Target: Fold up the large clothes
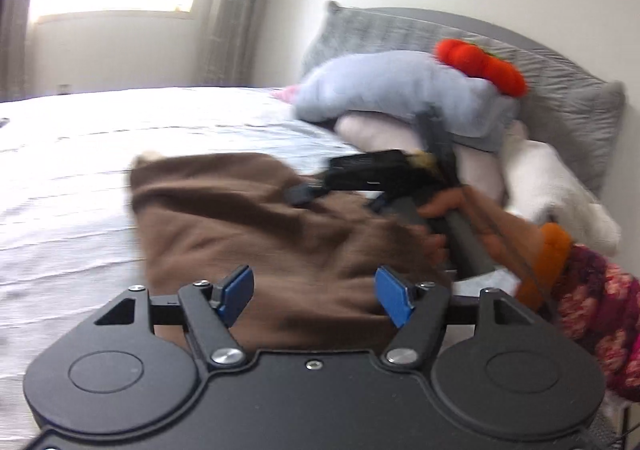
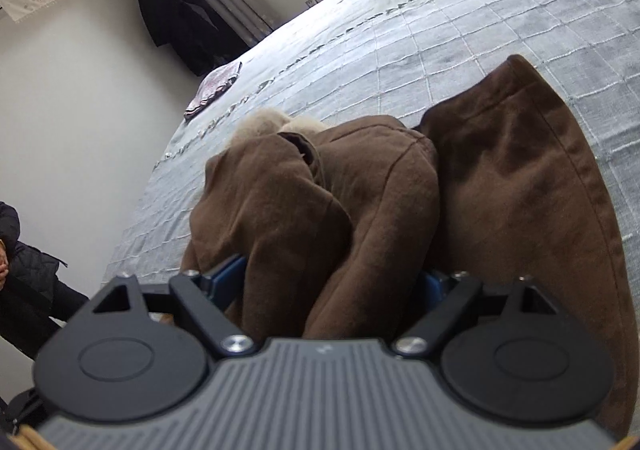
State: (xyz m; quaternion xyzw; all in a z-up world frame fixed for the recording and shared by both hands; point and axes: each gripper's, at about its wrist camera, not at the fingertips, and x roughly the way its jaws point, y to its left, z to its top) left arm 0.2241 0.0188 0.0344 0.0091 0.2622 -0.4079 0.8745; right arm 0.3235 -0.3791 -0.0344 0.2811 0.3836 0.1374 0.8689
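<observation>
A brown coat (image 2: pixel 500 178) with a pale fur collar (image 2: pixel 264 122) lies bunched in thick folds on the grey-blue bed cover (image 2: pixel 440 30). My right gripper (image 2: pixel 332 282) stands wide at the coat's near edge. A bulge of coat fills the gap and partly hides the blue pads (image 2: pixel 224 278), with no clear pinch. In the left wrist view the coat (image 1: pixel 240 218) spreads ahead of my left gripper (image 1: pixel 315 292), which is open with its blue pads apart and nothing pressed between them. Beyond it, blurred, a hand (image 1: pixel 448 206) holds the right gripper (image 1: pixel 337 200) over the coat.
Grey pillows (image 1: pixel 560 90), a pale blue plush (image 1: pixel 380 90) with a red piece (image 1: pixel 480 62) and white cushions pile at the headboard. A small pink cloth (image 2: pixel 212 90) lies at the bed's far edge. A dark garment (image 2: pixel 180 18) hangs on the wall; a seated person (image 2: pixel 24 270) is at left.
</observation>
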